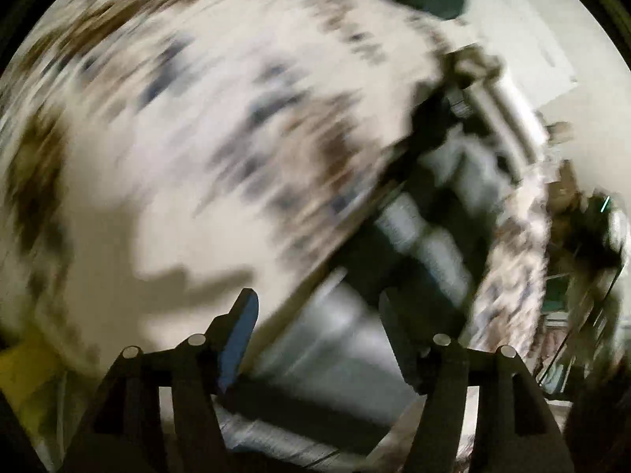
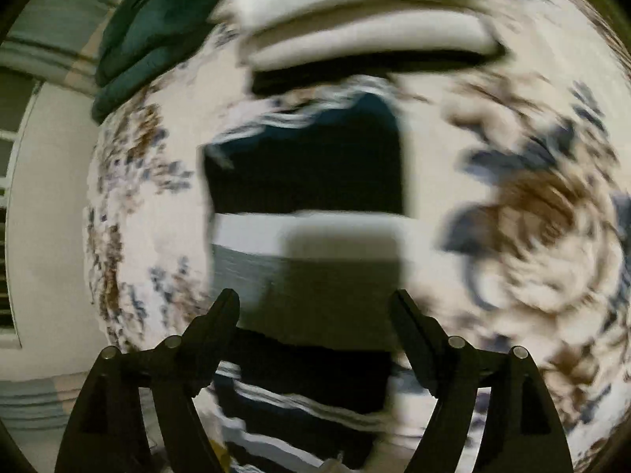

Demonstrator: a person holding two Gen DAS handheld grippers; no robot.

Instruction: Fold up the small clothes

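Both views are motion-smeared, so I read shapes only.

Right hand-held gripper (image 2: 315, 311): fingers spread wide, nothing between them. Directly under and ahead of it lies the dark navy garment (image 2: 307, 169) with white stripes, and a grey-white band across its middle. It looks roughly rectangular, so I judge it partly folded already. It rests on a floral-print bed cover (image 2: 532, 216). Beyond the garment, past its far edge, sits a stack of folded cream cloth (image 2: 363, 27); to the far left of that, a dark green folded piece (image 2: 157, 23).

Left hand-held gripper (image 1: 319, 311): also spread, holding nothing, blue pad visible on its left finger (image 1: 240, 339). Ahead and left of it is mostly bed cover; ahead and right is a blurred dark-and-white striped shape (image 1: 426, 244), probably the same garment, but I can't confirm. The green piece shows at the far top edge.

For the step in hand, I'd say a next fold or placing on the stack:
- slow both hands before closing; at this blur I can't pick an edge
- pinch the garment's near corners only, not the bed cover under it
- keep both grips level so the fold line stays straight

Hard to make out: garment type, fold edges, layer count. The near end of the garment is hidden behind the right fingers. Right-side clutter in the left view is unreadable.
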